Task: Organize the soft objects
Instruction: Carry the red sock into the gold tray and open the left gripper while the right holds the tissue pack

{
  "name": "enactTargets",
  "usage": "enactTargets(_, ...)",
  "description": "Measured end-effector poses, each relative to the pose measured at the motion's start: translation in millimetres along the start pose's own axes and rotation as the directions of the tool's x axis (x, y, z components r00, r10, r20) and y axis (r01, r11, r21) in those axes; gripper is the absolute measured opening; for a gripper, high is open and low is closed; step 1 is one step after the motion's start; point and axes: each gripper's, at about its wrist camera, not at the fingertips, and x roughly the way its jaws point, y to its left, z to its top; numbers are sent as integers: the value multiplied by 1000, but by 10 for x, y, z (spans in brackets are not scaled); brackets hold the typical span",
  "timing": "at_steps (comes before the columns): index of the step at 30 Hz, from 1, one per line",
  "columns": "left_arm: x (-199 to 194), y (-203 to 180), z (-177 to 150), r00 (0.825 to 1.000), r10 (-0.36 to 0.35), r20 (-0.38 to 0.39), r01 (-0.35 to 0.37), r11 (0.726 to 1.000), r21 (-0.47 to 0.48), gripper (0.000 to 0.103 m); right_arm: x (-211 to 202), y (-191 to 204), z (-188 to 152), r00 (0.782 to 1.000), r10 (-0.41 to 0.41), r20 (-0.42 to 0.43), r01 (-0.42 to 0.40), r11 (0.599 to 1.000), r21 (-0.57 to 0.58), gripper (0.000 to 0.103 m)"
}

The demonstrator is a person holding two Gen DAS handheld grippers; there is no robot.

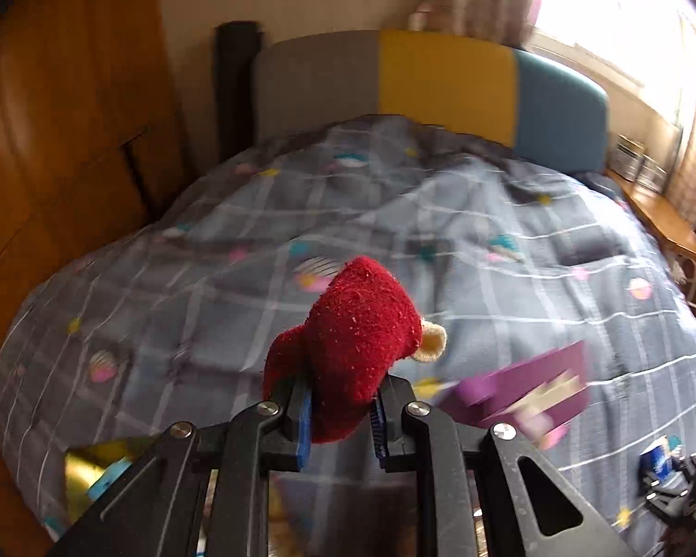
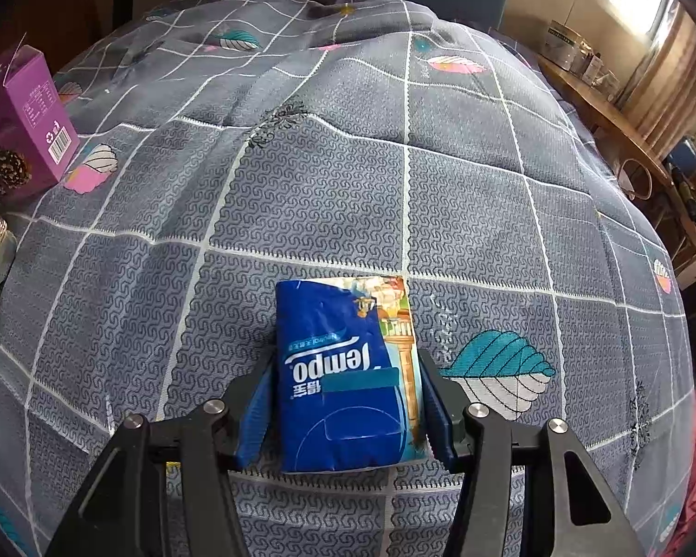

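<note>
A: Where is the fuzzy dark-red plush toy with a cream ear (image 1: 362,343)?

B: It sits up off the grey checked quilt with shell prints (image 1: 301,213), pinched between the blue-padded fingers of the left gripper (image 1: 341,422), which are closed in tight on its lower part. Its long axis runs up and away from the fingers, the rounded red end pointing toward the far side of the quilt, the cream ear sticking out to the right. Held low like that, the bulk probably stays free to be set down.

A: And the other soft thing?

B: The blue plastic-wrapped Tempo tissue pack (image 2: 348,376) lies flat on the quilt, lengthwise between the fingers of the right gripper (image 2: 345,399). They are partly open and flank its long sides; whether the pads press it cannot be told. Its print reads upside down, so its top end points back toward the gripper.

A: What else is on the quilt?

B: A purple cardboard carton (image 2: 28,125) at the quilt's left edge, well apart from the pack, and something shiny gold (image 1: 97,464) at its near left corner.
</note>
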Motion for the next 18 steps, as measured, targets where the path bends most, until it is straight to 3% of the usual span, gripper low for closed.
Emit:
enactTargets(6,-227,564,-632,994,100,51,-97,994,-56,19,-28,28,-23,1000,-12,12,12,1000,-16,56)
enactTargets(10,-384,887,-1114,992,112,50,-106,988,-114,19,-63,76,-51,999,-27,30,28,999,-31,56)
enactTargets(18,-764,1100,-1771,987,145,75,-135,983,-127,19,-91,92,-99,998,-25,57,27,999,-26,56)
